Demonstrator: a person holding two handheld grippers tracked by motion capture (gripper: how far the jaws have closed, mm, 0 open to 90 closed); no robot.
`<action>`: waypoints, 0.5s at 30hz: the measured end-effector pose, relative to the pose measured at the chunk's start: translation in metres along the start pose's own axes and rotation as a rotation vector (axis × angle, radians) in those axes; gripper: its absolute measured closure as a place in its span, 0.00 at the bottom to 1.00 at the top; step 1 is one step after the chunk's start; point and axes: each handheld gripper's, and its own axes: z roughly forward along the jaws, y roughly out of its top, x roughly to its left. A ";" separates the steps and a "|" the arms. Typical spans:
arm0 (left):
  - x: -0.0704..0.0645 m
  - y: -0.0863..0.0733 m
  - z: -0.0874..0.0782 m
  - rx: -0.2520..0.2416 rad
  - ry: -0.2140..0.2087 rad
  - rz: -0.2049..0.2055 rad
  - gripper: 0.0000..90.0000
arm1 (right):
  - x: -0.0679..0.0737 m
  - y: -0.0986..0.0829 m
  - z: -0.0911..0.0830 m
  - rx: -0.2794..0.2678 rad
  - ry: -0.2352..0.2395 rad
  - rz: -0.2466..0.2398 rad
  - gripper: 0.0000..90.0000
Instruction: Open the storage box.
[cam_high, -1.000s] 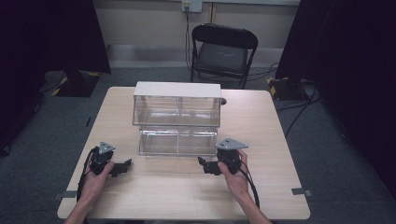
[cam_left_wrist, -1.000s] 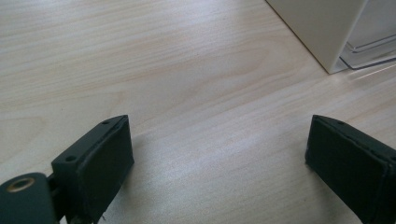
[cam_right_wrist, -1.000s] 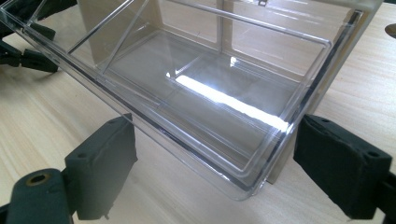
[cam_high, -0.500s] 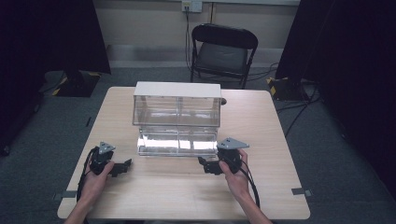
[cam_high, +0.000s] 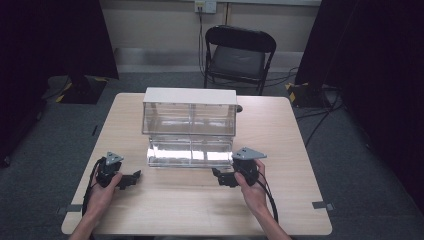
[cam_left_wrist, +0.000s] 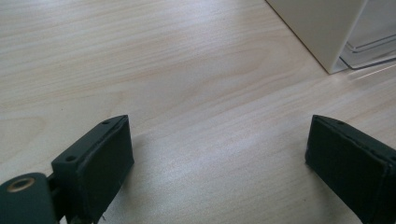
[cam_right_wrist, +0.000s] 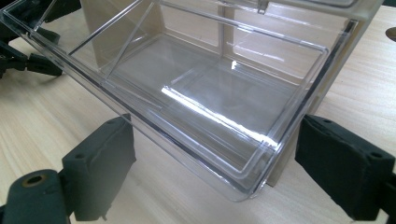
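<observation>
In the high view, one clear drawer (cam_high: 190, 152) sits pulled out of the single two-bay cabinet (cam_high: 189, 112) at centre, with the left gripper (cam_high: 131, 178) and right gripper (cam_high: 220, 178) lower down, probably ready to push it. The left gripper view has its two jaws apart over bare table (cam_left_wrist: 163, 70), cabinet corner upper right. In the right gripper view the jaws stand wide, the drawer's near corner (cam_right_wrist: 243, 186) between them, untouched.

Blk folding chair (cam_high: 239, 57) behind table (cam_high: 290, 150); wall outlet (cam_high: 205, 6).
</observation>
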 end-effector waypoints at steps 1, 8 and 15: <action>0.000 0.000 0.000 0.000 0.001 0.000 0.08 | 0.000 0.000 0.000 0.000 0.002 0.002 0.13; 0.000 0.000 0.000 0.000 0.001 0.000 0.08 | -0.001 0.001 -0.002 -0.015 0.004 0.001 0.11; 0.000 0.000 0.000 0.000 0.000 0.000 0.08 | -0.001 0.002 -0.002 -0.019 0.005 0.002 0.11</action>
